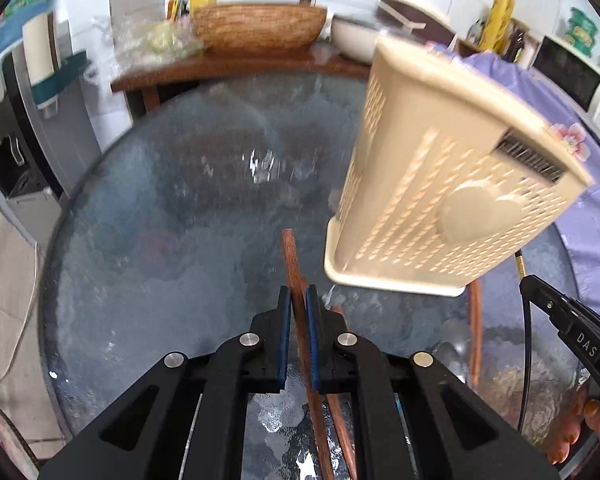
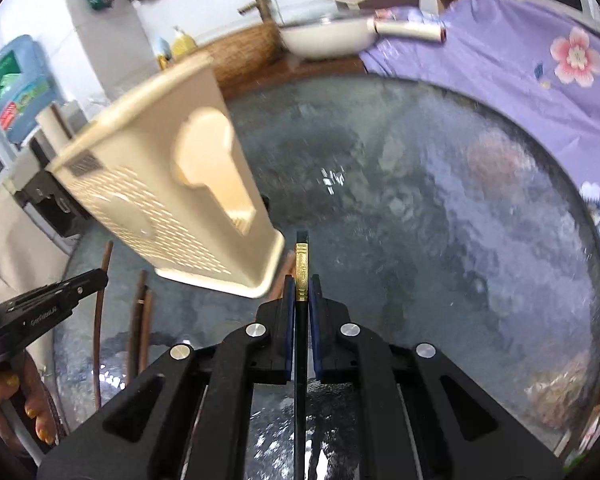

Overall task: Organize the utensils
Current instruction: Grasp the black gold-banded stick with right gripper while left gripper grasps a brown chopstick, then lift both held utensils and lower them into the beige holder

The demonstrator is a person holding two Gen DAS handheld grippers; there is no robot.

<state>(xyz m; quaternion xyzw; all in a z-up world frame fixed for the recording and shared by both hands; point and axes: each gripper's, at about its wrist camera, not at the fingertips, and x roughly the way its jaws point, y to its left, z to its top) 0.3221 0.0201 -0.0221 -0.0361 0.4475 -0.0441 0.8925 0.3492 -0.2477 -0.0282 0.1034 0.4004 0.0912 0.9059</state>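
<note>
Blue-padded and black, the left gripper (image 1: 296, 300) is pinching a brown wooden chopstick (image 1: 290, 256), and the right gripper (image 2: 301, 290) is pinching a slim black chopstick (image 2: 301, 264) with a ribbed gold band. More brown chopsticks (image 2: 138, 320) are lying on the rippled glass counter (image 2: 440, 240). Just beyond both grippers, a beige perforated plastic utensil holder (image 1: 440, 184) is showing tilted. Farther back, a woven basket (image 1: 256, 26) is sitting.

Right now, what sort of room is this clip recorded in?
Most likely a home kitchen or dining corner: a round textured-glass table, a white microwave oven, a cream frying pan and a beige perforated plastic utensil holder.
</note>
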